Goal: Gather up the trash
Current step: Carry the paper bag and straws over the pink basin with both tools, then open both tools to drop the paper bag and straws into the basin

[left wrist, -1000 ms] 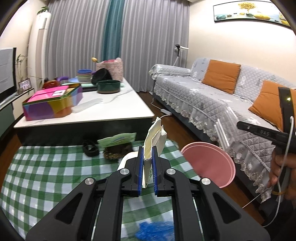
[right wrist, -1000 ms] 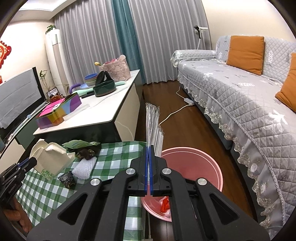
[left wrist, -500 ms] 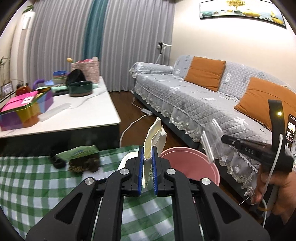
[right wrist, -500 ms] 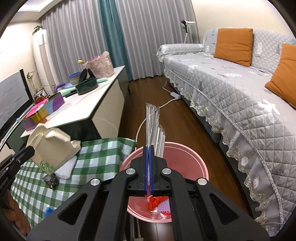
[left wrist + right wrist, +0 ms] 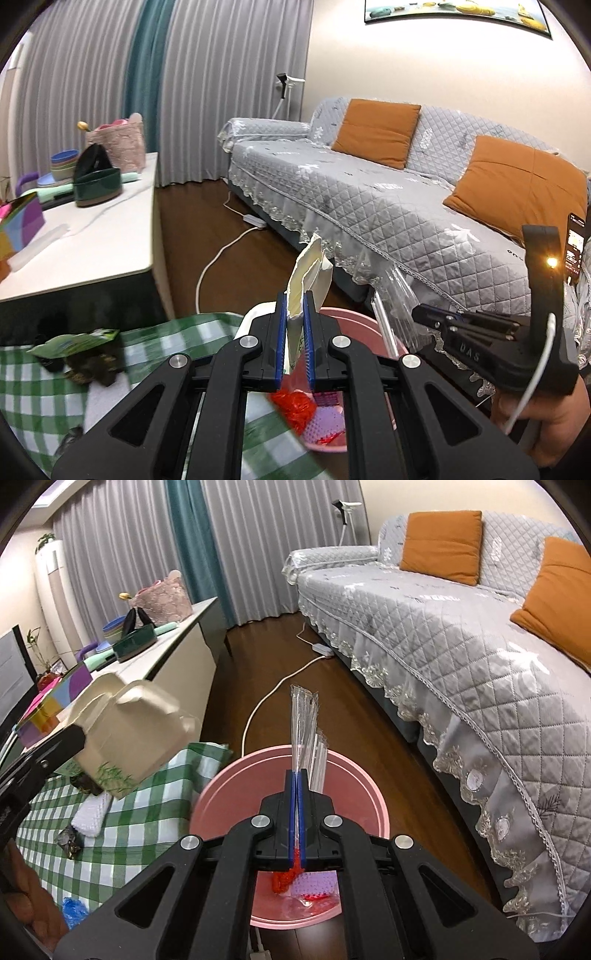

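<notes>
My left gripper [image 5: 294, 306] is shut on a cream paper carton [image 5: 308, 273], seen as a boxy carton [image 5: 133, 734] from the right wrist view, held above the near left rim of the pink bin [image 5: 364, 326]. My right gripper [image 5: 296, 779] is shut on a clear plastic wrapper [image 5: 304, 723] that sticks up over the pink bin [image 5: 229, 786]. Red and purple trash [image 5: 306, 882] lies in the bin's bottom. The right gripper also shows in the left wrist view [image 5: 417, 314], a hand gripping its handle, the wrapper [image 5: 391, 291] hanging over the bin's right rim.
A green checked cloth [image 5: 122, 830] left of the bin carries a green packet [image 5: 74, 341], a white net piece [image 5: 90, 814], a dark wrapper [image 5: 68, 842] and a blue scrap [image 5: 74, 910]. A white table [image 5: 92, 236] stands behind, a grey sofa [image 5: 461, 635] right, a cable [image 5: 266, 705] on the floor.
Both grippers swung right toward the bin. The carton moved from over the cloth to the bin's rim; the wrapper sank lower over the bin, which fills more of both views.
</notes>
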